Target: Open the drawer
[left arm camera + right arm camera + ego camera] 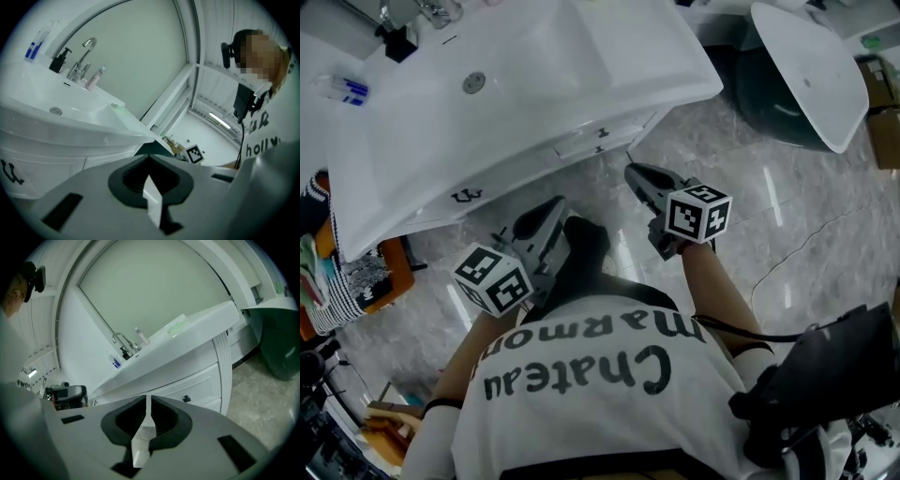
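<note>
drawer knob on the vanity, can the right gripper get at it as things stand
Probably yes: the right gripper faces the drawer knob with only open air between. Its jaws are shut, so they must open before grasping it.

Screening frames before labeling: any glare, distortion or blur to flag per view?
Head view: light streaks glare off the polished floor, and the white basin is nearly blown out. Left gripper view: heavy fisheye, black corners, mirror frame bowed. Right gripper view: same fisheye, so the countertop curves; the drawer knob reads sharp.
</note>
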